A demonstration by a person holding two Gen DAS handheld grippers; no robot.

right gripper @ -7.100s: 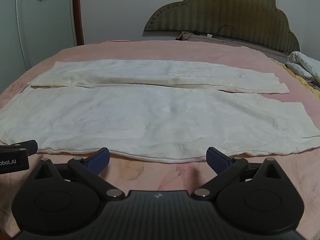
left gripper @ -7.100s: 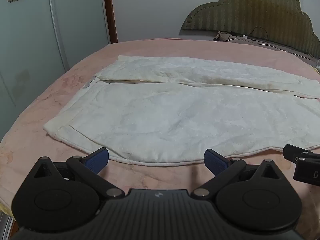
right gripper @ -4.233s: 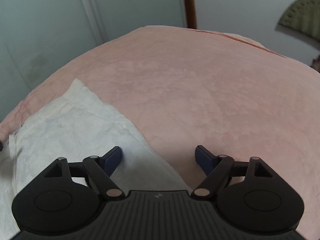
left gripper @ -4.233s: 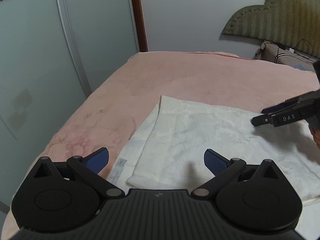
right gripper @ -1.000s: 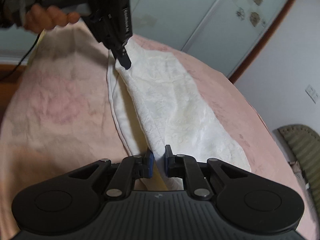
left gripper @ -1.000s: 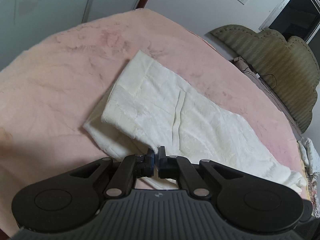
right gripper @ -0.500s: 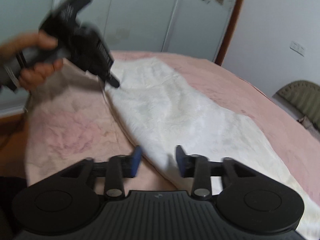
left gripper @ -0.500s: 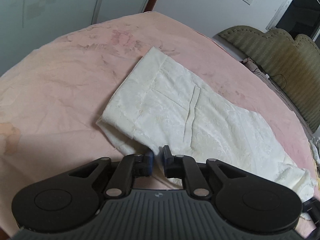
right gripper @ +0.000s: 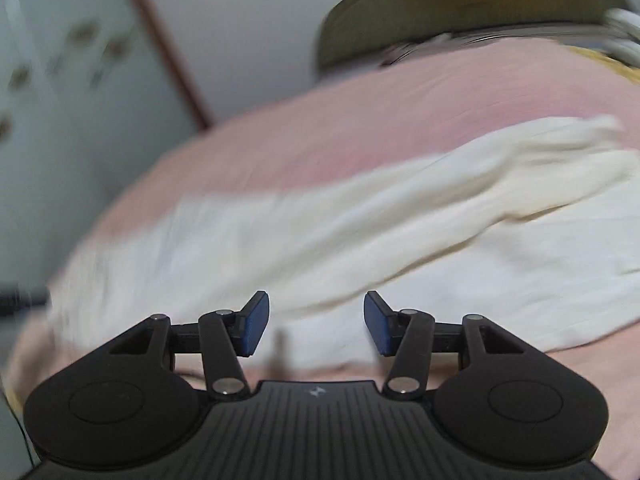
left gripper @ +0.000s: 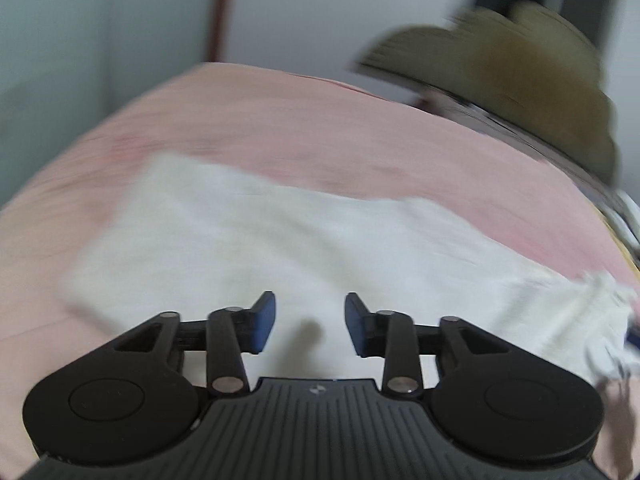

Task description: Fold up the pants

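Both views are heavily blurred; fine detail cannot be made out. In the left wrist view the left gripper (left gripper: pixel 310 322) is seen at the bottom centre with its blue pads (left gripper: pixel 265 322) spread apart and nothing held between them; the white pants (left gripper: pixel 280 248) are spread across the middle of the frame on the pink bed (left gripper: pixel 280 120), running from centre left to the right edge, where the cloth is bunched. In the right wrist view the right gripper (right gripper: pixel 316 322) is likewise released, its jaws parted and empty; the pants (right gripper: pixel 360 232) are laid as a long band from lower left to upper right, with one layer lapped over another toward the right side. A green headboard (left gripper: pixel 520 64) is seen at the upper right of the left view and along the top of the right view (right gripper: pixel 440 8); pale doors (right gripper: pixel 60 100) fill the upper left of the right view.
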